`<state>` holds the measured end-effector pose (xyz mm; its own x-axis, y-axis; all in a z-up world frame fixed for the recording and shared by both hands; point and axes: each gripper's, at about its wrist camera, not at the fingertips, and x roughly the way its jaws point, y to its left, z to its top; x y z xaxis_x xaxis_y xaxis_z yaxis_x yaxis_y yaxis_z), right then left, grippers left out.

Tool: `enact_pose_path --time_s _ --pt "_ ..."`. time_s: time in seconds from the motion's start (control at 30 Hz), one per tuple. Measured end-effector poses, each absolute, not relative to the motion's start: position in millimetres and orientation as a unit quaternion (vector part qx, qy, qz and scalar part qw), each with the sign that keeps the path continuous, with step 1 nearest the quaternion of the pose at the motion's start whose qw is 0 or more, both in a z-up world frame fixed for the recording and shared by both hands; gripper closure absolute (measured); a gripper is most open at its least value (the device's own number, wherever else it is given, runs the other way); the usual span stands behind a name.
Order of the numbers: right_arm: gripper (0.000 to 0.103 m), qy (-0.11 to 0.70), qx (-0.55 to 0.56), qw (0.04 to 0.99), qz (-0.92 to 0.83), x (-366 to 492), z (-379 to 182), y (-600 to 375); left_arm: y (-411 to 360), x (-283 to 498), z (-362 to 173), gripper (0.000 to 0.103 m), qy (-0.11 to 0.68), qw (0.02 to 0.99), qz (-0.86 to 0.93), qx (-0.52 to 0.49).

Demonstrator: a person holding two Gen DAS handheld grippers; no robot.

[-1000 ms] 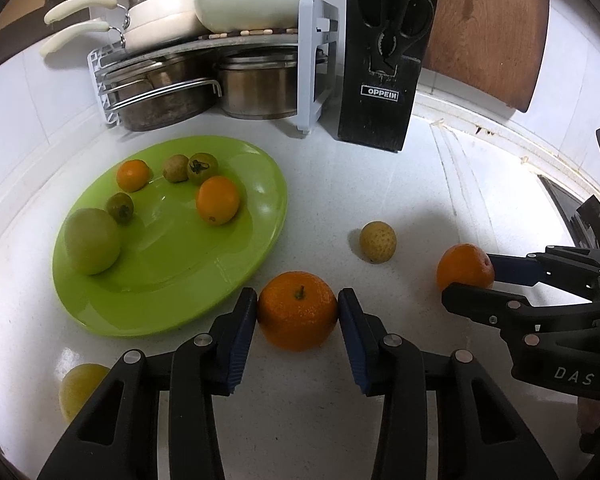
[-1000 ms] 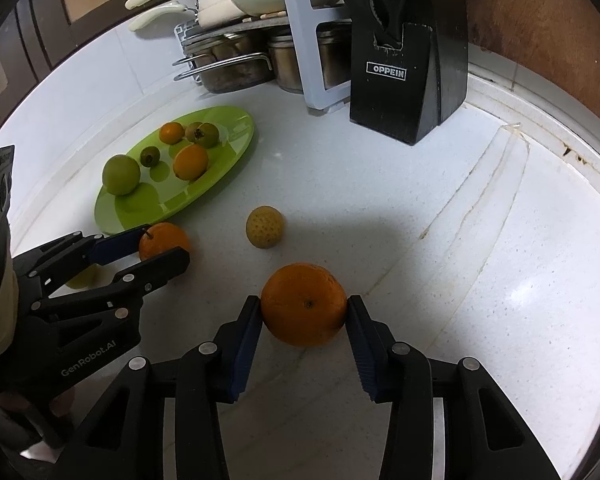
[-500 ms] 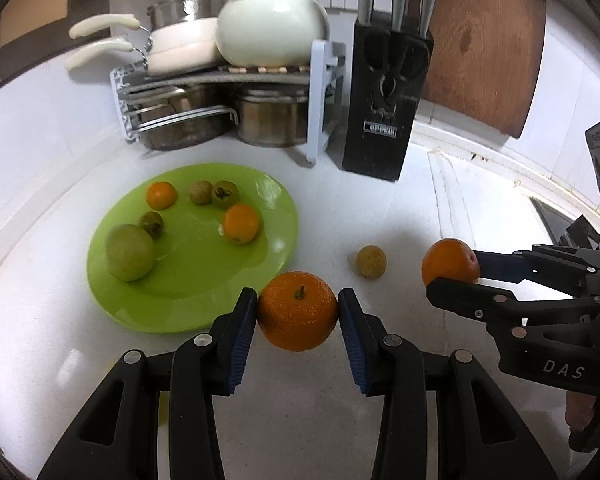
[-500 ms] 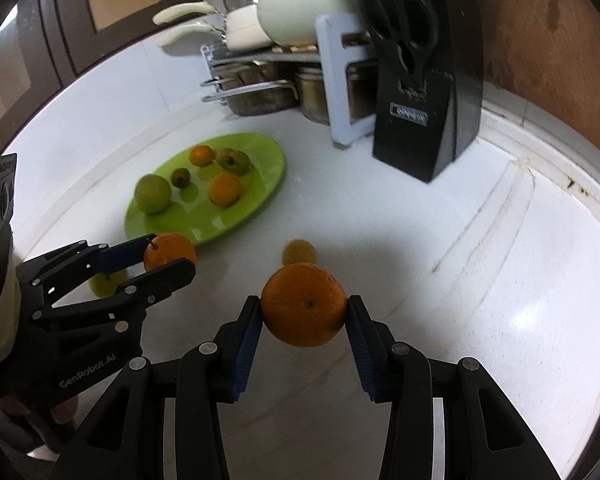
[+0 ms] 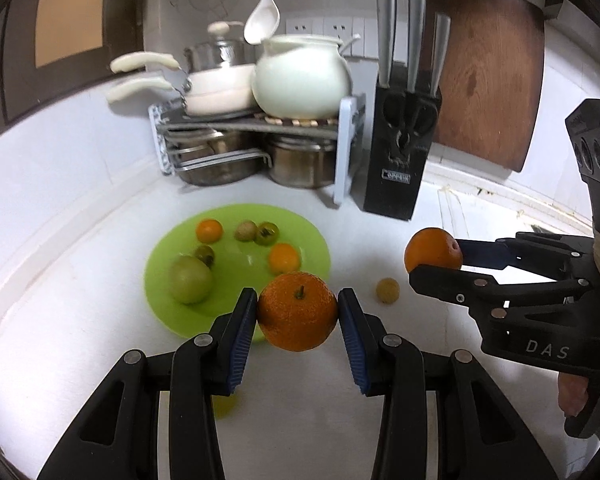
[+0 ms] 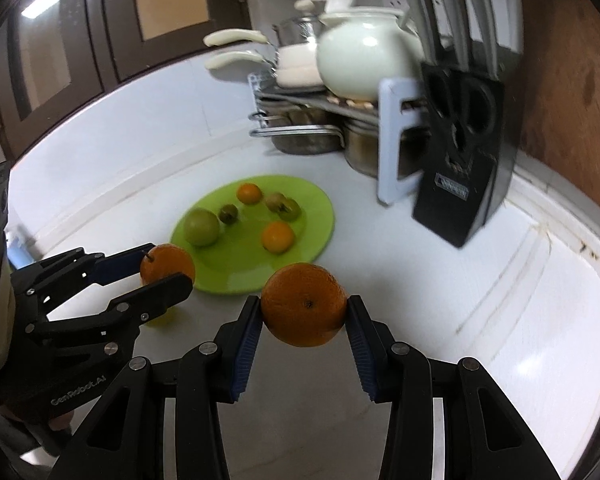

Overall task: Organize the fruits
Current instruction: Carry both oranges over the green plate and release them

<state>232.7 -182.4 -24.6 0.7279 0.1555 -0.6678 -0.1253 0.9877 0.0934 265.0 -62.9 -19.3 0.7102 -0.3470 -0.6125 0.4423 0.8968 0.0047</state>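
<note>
Both oranges [image 5: 297,311] [image 6: 304,304] now higher above the counter [image 5: 80,240], grippers [image 5: 298,316] [image 6: 305,312] clamped.

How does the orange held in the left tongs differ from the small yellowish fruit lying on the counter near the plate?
The orange is deep orange and much bigger; the yellowish fruit is pale and small. The orange is clamped between the left tongs above the counter, while the yellowish fruit lies free on the white counter, to the right of the green plate. The orange shows a dark stem; the yellowish fruit shows none. Both are round and neither lies on the plate.
</note>
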Motion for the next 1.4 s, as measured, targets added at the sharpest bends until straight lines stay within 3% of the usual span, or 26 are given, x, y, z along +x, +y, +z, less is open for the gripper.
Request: enact_pose_path --time_s 0.77,1.4 --pt "0.059 0.329 -0.02 0.935 0.132 308.2 13.1 -127.4 -13.7 320.2 18.4 0.062 0.294 0.937 -0.166 0.095" --pt "0.059 0.385 -0.037 0.912 0.136 408.0 -21.7 -114.3 -13.8 412.0 -22.7 0.062 0.359 0.912 -0.165 0.108"
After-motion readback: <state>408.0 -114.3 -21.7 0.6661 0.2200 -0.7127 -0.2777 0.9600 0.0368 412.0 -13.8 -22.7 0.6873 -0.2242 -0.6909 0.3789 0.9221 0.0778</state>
